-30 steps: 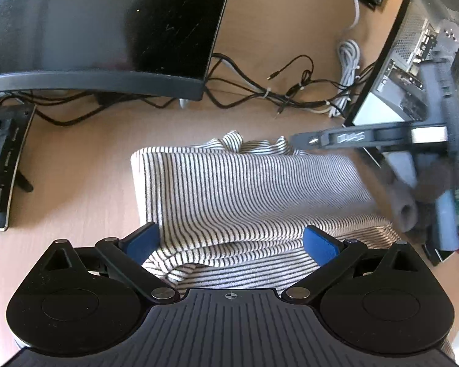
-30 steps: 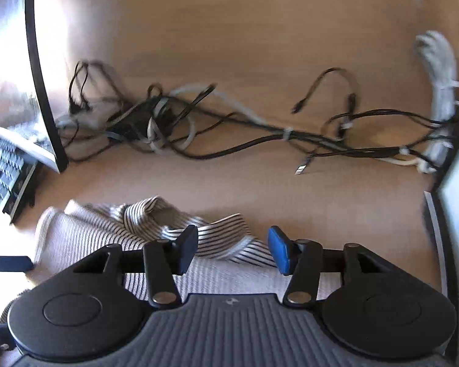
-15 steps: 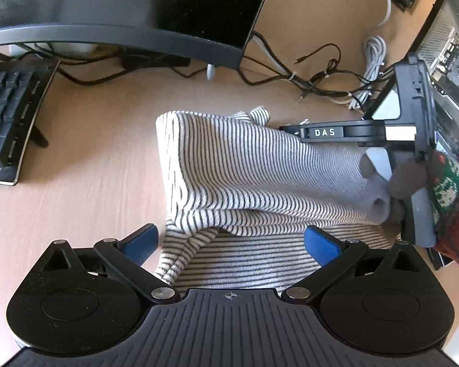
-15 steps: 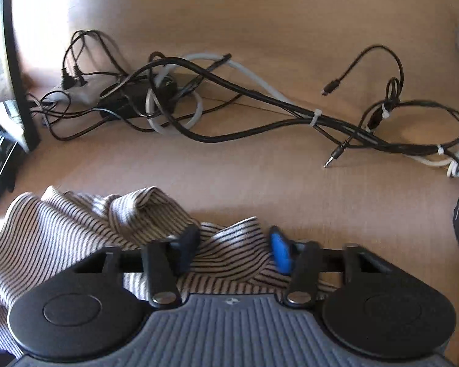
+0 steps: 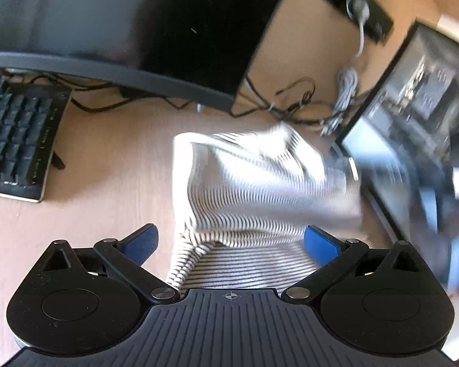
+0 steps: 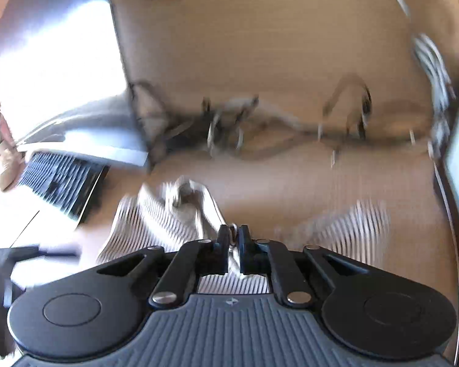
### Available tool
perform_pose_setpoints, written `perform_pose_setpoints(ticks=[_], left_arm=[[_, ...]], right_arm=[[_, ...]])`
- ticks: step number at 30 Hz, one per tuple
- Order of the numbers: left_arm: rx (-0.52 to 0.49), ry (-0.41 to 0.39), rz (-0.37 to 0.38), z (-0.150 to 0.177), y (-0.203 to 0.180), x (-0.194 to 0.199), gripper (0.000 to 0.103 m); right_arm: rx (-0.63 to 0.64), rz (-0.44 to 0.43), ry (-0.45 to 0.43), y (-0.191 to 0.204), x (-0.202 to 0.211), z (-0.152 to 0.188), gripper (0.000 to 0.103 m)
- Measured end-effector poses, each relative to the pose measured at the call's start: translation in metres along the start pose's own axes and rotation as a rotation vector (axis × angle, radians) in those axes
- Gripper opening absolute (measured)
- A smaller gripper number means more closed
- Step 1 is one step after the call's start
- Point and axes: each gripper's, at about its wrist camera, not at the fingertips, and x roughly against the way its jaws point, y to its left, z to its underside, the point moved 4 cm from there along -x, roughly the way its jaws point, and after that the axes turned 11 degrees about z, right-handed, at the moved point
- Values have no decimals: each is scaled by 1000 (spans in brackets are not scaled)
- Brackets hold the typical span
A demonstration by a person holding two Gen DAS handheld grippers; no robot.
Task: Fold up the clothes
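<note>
Left wrist view: left gripper (image 5: 229,243) spread wide, empty, over the striped garment (image 5: 260,183) bunched on the wooden desk (image 5: 107,183), keyboard (image 5: 15,140) far left. Right wrist view only: right gripper (image 6: 234,240) pinched onto a fold of that fabric; cables (image 6: 229,122) blurred beyond.

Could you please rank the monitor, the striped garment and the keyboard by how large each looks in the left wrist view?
Largest to smallest, as they appear:
1. monitor, spanning the upper frame and cut off by its edges
2. striped garment, blurred
3. keyboard, only partly in frame

Fisheye distortion and nearness make true sizes unsure.
</note>
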Motion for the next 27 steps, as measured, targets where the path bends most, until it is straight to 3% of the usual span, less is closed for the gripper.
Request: perform_pose_setpoints(ticks=[5,7,11,15,18,22,27], left_arm=[[42,-45,56,-24,9,-9,103],[38,-25,32,-31,7,-22,103],[-20,20,45,-29,-17,-41,103],[-101,83,18,-6,-41,-44,103],[-92,129,47,17,-54,-40,103],[-54,182,45,45,-54,-41,103],[27,183,5,62,-37,-35,103]], right_arm=[[-96,44,87,-7,1,70,0],[-109,59,65,-7,7,68,0],[-36,88,-50,-3,23,48,4],[-11,112,-125,-13,14,8,28],[17,124,-111,-20,-21,-21,41],[53,138,-76,-28,-71,-54,41],[58,113,-11,-31,-119,-60,41]])
